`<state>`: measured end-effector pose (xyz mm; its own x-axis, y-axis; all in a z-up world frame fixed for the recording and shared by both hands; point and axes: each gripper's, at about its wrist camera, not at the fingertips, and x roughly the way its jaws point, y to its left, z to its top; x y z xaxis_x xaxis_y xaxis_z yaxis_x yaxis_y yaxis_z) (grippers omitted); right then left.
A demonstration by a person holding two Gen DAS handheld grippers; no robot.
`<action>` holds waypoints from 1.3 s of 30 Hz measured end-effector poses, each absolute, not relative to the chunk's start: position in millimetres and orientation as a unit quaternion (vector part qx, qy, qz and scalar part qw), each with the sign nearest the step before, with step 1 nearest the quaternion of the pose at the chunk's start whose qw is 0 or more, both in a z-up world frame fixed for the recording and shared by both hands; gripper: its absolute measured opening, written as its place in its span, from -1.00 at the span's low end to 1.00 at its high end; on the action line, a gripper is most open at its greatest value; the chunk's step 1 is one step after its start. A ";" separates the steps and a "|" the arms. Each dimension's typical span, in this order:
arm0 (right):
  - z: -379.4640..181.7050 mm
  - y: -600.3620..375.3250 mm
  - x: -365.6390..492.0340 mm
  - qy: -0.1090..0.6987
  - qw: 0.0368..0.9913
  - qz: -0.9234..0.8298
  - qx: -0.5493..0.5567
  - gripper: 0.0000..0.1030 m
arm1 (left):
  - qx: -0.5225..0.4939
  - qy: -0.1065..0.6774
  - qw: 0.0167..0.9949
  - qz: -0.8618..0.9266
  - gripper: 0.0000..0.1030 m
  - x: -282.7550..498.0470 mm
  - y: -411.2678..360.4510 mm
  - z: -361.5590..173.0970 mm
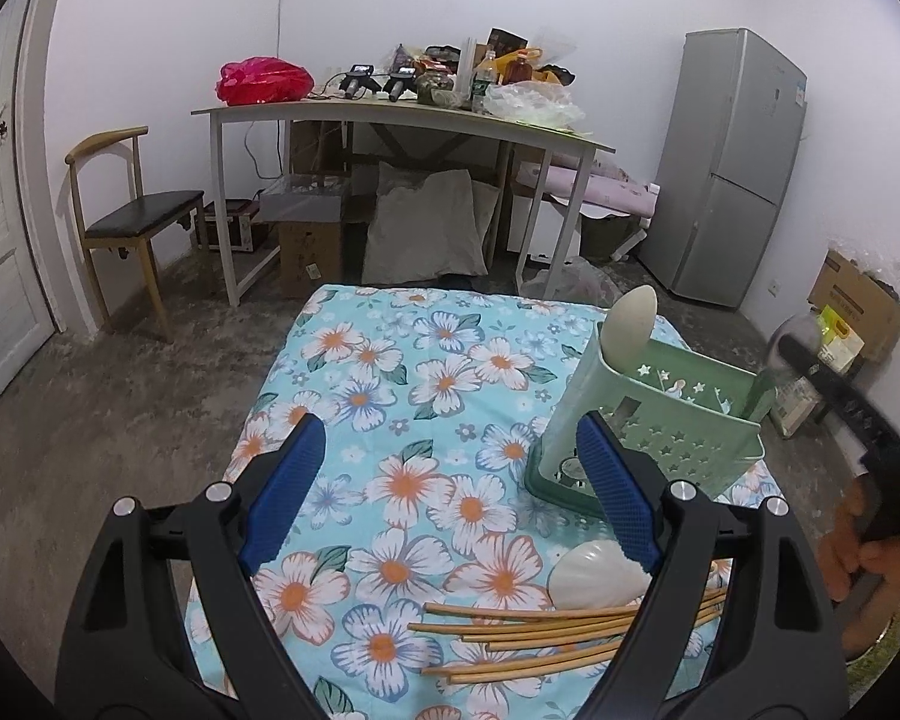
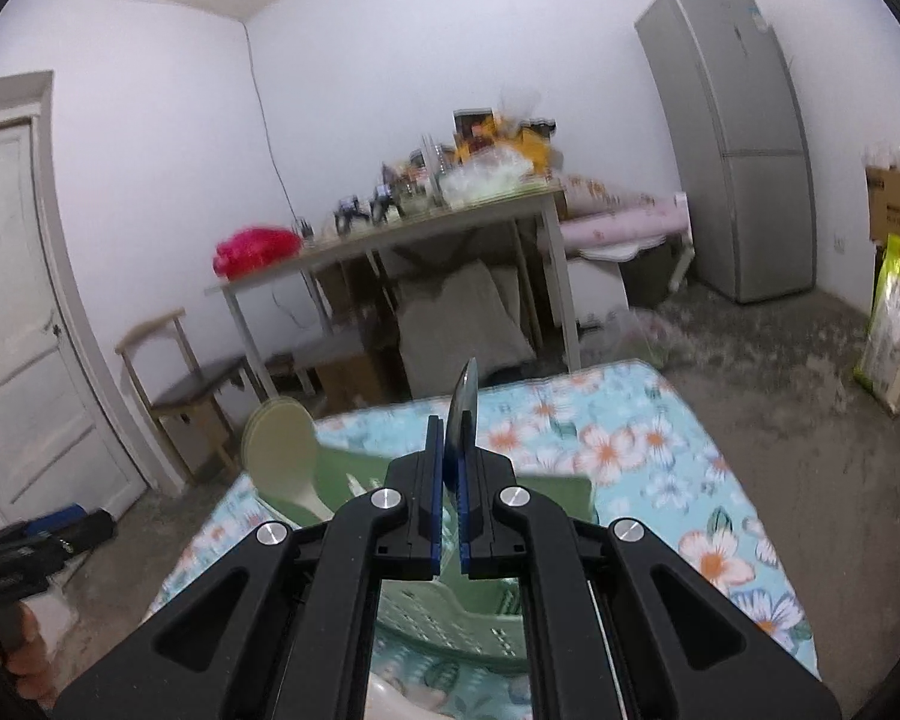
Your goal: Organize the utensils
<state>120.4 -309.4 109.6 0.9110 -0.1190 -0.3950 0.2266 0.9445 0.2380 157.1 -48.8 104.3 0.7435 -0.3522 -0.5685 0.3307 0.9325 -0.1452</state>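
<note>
the right claw (image 2: 450,450) is clamped tight on a thin dark utensil (image 2: 463,402), seen edge-on so i can't say what kind it is; its tip sticks up past the blue pads. it hangs right above the green basket (image 2: 450,612), which stands on the tabletop (image 2: 660,450) with the flowered cloth. a pale rice paddle (image 2: 279,444) stands upright in the basket's far left corner. the left claw (image 1: 444,480) is spread wide with nothing between its pads, hovering over the cloth just left of the basket (image 1: 678,420). in front of the basket, on the near side, a white spoon (image 1: 594,576) lies on the cloth, and nearer still lies a loose bunch of bamboo chopsticks (image 1: 540,630), touching the spoon. a hand (image 1: 864,558) shows to the right of the basket, gripping a black handle.
</note>
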 end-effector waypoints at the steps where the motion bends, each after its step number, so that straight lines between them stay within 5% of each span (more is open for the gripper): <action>1: 104.5 -311.2 125.0 0.207 0.964 -0.088 0.139 -0.92 | -0.018 0.309 0.933 -0.184 0.58 157.1 -49.1 103.9; 5: 97.4 -311.4 127.3 0.226 0.961 -0.097 0.130 -0.86 | -0.016 0.310 0.932 -0.186 0.58 156.4 -51.3 102.9; 9: 108.2 -305.4 122.0 0.206 0.966 -0.107 0.112 -0.35 | -0.018 0.311 0.932 -0.186 0.58 156.4 -51.3 103.0; 12: 120.6 -300.9 111.7 0.180 0.972 -0.115 0.098 -0.21 | -0.020 0.310 0.932 -0.185 0.58 156.5 -51.6 102.7; 24: 144.4 -279.7 60.3 0.144 0.981 -0.051 0.117 -0.09 | -0.034 0.316 0.931 -0.180 0.58 151.7 -47.2 90.0; 39: 5.2 -285.2 -6.9 0.399 0.905 -0.041 0.144 -0.08 | -0.075 0.378 0.885 -0.260 0.84 111.5 -45.0 32.8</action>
